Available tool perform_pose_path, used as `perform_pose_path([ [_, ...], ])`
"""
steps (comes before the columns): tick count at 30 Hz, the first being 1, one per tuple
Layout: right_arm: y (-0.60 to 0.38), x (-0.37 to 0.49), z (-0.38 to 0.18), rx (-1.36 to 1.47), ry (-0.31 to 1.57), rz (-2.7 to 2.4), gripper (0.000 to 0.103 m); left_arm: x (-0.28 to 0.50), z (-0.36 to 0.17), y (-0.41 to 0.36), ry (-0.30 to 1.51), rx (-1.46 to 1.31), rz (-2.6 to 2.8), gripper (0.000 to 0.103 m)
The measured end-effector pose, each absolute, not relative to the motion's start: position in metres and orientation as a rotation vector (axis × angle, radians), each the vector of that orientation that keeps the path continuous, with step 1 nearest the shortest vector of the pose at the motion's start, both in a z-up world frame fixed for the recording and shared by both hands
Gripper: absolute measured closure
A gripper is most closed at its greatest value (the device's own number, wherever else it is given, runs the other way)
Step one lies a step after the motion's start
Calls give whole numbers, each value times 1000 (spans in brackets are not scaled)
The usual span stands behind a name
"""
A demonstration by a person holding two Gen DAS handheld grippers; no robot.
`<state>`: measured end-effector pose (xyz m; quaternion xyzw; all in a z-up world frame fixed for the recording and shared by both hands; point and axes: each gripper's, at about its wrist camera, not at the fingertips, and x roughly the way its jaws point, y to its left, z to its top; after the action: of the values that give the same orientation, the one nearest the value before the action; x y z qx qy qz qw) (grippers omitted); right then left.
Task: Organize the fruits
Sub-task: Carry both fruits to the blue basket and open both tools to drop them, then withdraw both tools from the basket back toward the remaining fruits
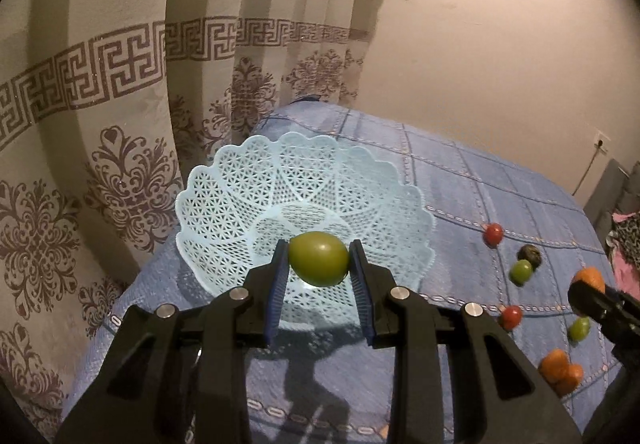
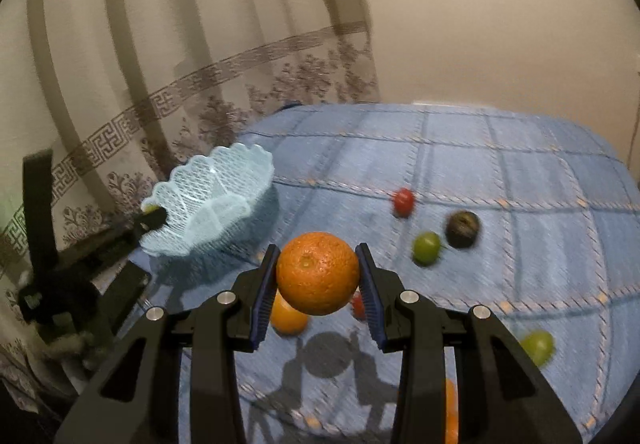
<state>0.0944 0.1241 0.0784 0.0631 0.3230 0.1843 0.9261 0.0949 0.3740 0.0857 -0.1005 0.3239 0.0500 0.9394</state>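
Patterned curtains (image 1: 120, 103) hang behind a bed with a blue quilt (image 1: 460, 171). Over the lace basket (image 1: 248, 179) at left, the left hand-held gripper (image 1: 319, 260) clamps a green fruit (image 1: 319, 258). Rightward, the right hand-held gripper (image 2: 318, 272) grips an orange (image 2: 318, 272) above scattered fruit.
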Motion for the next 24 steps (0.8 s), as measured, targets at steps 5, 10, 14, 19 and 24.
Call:
perform_pose_path([
  [5, 164, 121, 86, 120, 656, 451, 64, 101, 75, 384, 686, -230, 112, 72],
  [10, 198, 146, 89, 115, 667, 501, 64, 103, 74, 391, 681, -242, 129, 72],
  [14, 222, 159, 87, 99, 684, 531, 64, 102, 74, 398, 677, -264, 134, 68],
  [19, 233, 172, 83, 135, 716, 540, 61, 99, 75, 407, 671, -287, 159, 53],
  [24, 229, 170, 85, 165, 693, 534, 45, 96, 78, 409, 647, -283, 181, 42],
])
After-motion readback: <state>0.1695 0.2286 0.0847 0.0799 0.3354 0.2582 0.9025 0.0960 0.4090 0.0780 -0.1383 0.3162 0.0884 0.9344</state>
